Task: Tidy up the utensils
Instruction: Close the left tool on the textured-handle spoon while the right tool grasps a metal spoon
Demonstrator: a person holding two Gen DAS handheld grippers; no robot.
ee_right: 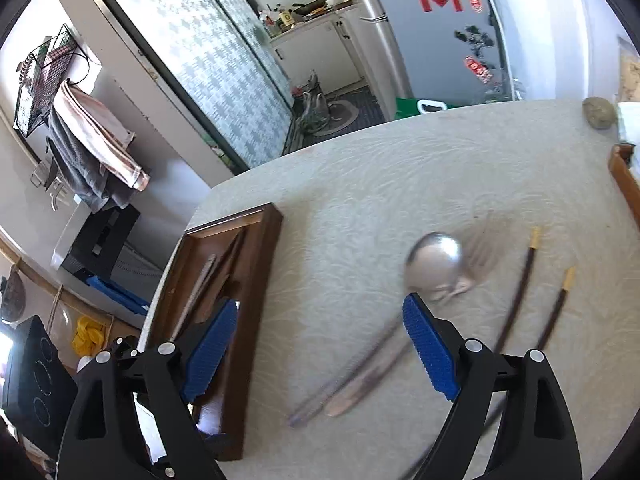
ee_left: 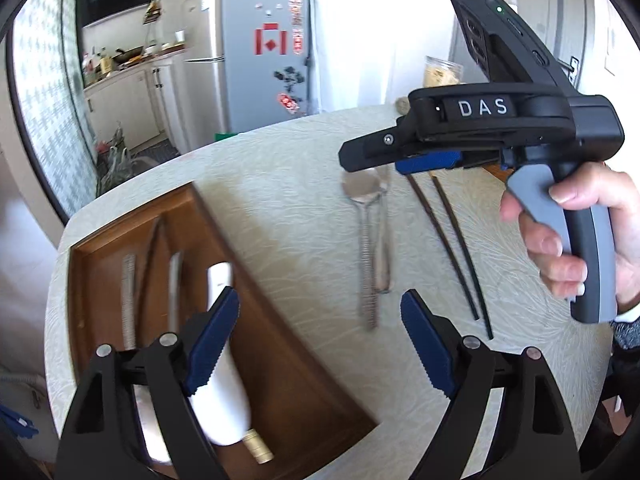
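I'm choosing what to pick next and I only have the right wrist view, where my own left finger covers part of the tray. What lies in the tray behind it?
Observer: A white, rounded piece with a gold end lies lengthwise in the wooden tray, next to some thin utensils.
Operator: Are the left tongs carrying anything?
Observer: No. The left tongs are open and empty, one finger over the tray and the other over the table.
Operator: My right finger hides the near ends of the chopsticks. Are they free?
Observer: Yes. The two chopsticks lie side by side on the tablecloth, with nothing on their dark near tips.
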